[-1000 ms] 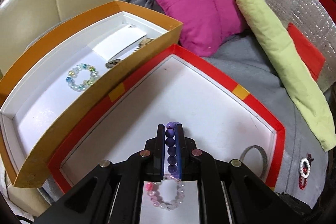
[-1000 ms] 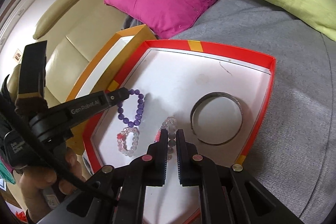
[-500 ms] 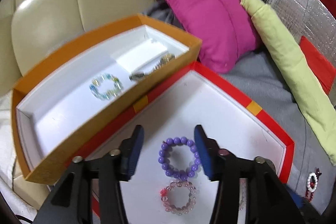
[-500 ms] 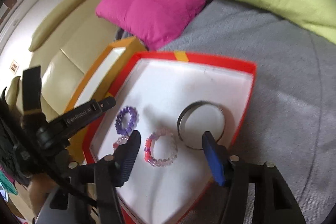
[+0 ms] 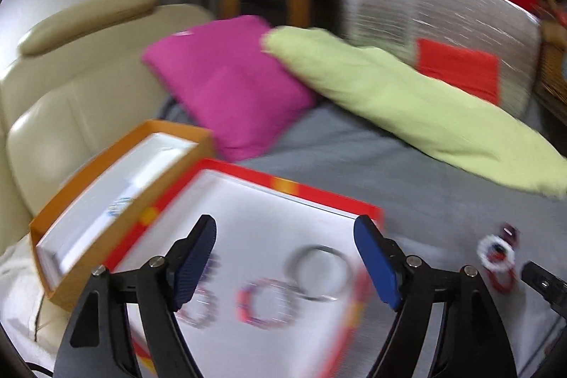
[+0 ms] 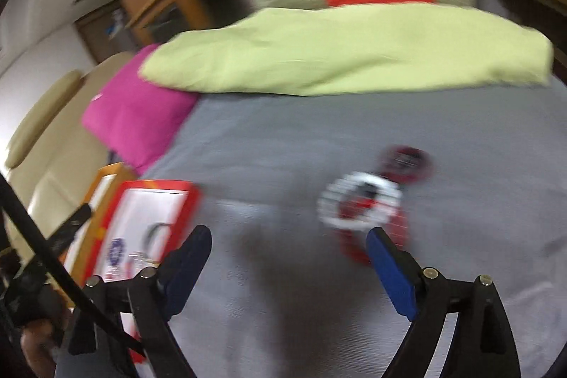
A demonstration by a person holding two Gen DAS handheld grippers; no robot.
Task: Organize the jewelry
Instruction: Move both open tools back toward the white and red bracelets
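Opening both sets of fingers, I have nothing between either pair. My left gripper [image 5: 285, 257] hangs over the red tray [image 5: 319, 197], jaws widening and empty; beneath it, on the tray's white floor, lie a pink beaded bracelet [image 5: 265, 305], a metal bangle [image 5: 317, 271] just beside it, and a purplish bracelet [image 5: 198, 303] partly hidden behind my left finger. Blur keeps me from saying whether the pink one and the bangle touch. The orange box [image 5: 106, 200] sits against the tray's far-left side with a small pale bracelet inside, too smeared to describe.

My right gripper [image 6: 287, 257] is out over the grey bedcover [image 6: 283, 165], well apart from the tray, jaws spreading and empty. Just ahead of my right finger lies a little heap on the cover: a white beaded bracelet [image 6: 359, 200] on top of 1 or 2 red ones [image 6: 405, 161]; the blur hides the count.

I judge that the tray already has its 3 pieces and the step in hand is fetching the loose heap. The next move calls for lowering the right fingers around 1 strand only, probably the white one on top, and closing gently so the beads do not roll or drag the red ones along.
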